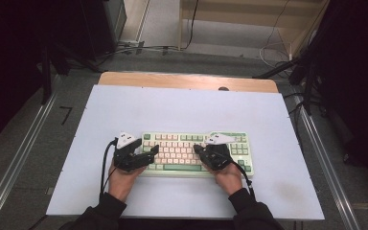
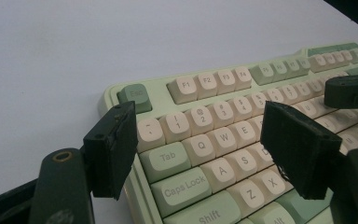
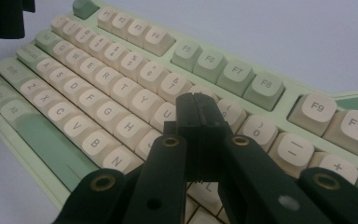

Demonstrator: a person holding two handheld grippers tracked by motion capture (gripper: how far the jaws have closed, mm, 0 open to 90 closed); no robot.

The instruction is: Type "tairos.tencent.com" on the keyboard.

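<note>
Two grippers work over a green and cream keyboard [image 1: 197,154] that lies on a white desk [image 1: 182,110], near its front edge and about midway between its left and right edges. The keyboard's long side runs parallel to that front edge.

At the keyboard's left end, the left gripper [image 1: 149,154] rests low, held by the person's left hand [image 1: 120,181]. Its jaws stand wide apart with nothing between them; in the left gripper view one pad hangs just off the keyboard's left edge beside the Tab key [image 2: 168,157], while the other hovers above the letter rows near the X key [image 2: 270,179]. The Esc key [image 2: 134,96] sits at the keyboard's far left corner beyond them.

Over the middle of the keyboard, the right gripper [image 1: 198,149] comes in from the person's right hand [image 1: 230,178]. Its jaws are pressed together, pad against pad, and hold nothing. In the right gripper view the closed tip [image 3: 197,122] sits over the upper letter row, just right of the U key [image 3: 167,113] and below the number row. Whether the tip touches a key I cannot tell.
</note>
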